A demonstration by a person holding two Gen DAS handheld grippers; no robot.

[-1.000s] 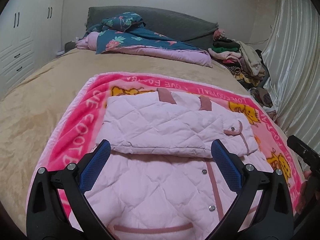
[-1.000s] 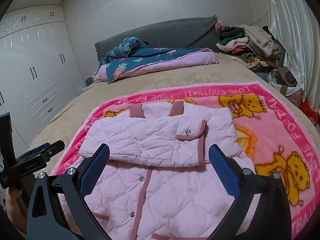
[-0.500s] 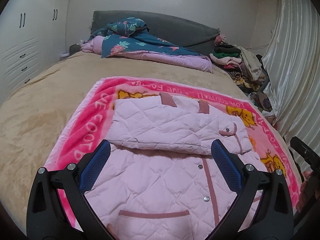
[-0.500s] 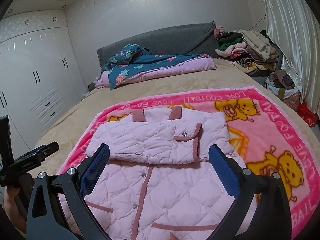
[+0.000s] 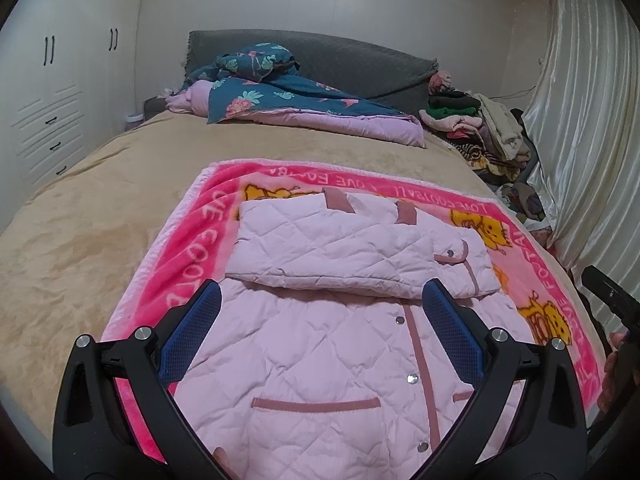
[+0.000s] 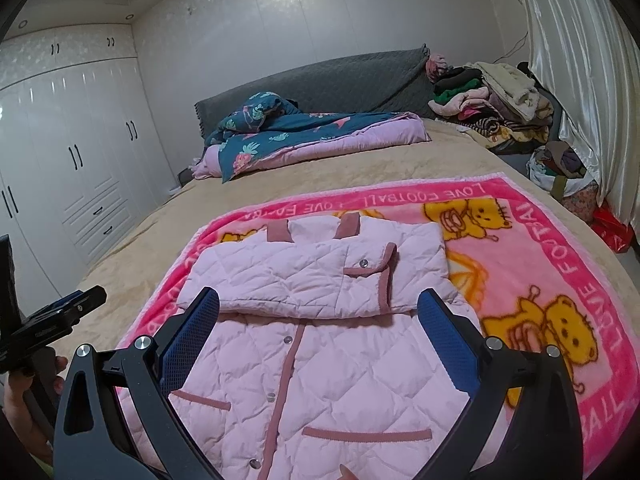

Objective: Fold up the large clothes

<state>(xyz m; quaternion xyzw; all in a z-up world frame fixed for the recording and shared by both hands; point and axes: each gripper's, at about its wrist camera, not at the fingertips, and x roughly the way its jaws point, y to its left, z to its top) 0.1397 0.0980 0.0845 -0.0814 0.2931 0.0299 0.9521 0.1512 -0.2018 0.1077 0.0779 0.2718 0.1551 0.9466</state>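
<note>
A pale pink quilted jacket (image 5: 332, 344) (image 6: 320, 368) lies front up on a bright pink cartoon blanket (image 5: 188, 256) (image 6: 552, 280). Its sleeves are folded across the chest into a flat band (image 5: 352, 252) (image 6: 312, 276). My left gripper (image 5: 320, 320) hovers open above the jacket's lower half, with nothing between its blue pads. My right gripper (image 6: 318, 320) is open too, above the same garment and empty. Each gripper shows at the edge of the other's view, held by a hand (image 6: 24, 392).
The blanket lies on a tan bed cover (image 5: 80, 216). A teal and pink duvet (image 5: 296, 108) is bunched at the grey headboard. A pile of clothes (image 6: 492, 100) and curtains (image 5: 580, 120) stand on the right, white wardrobes (image 6: 72, 168) on the left.
Both grippers have pulled back and risen, so more of the jacket's lower half and pockets shows. The jacket has not moved. Both stay open.
</note>
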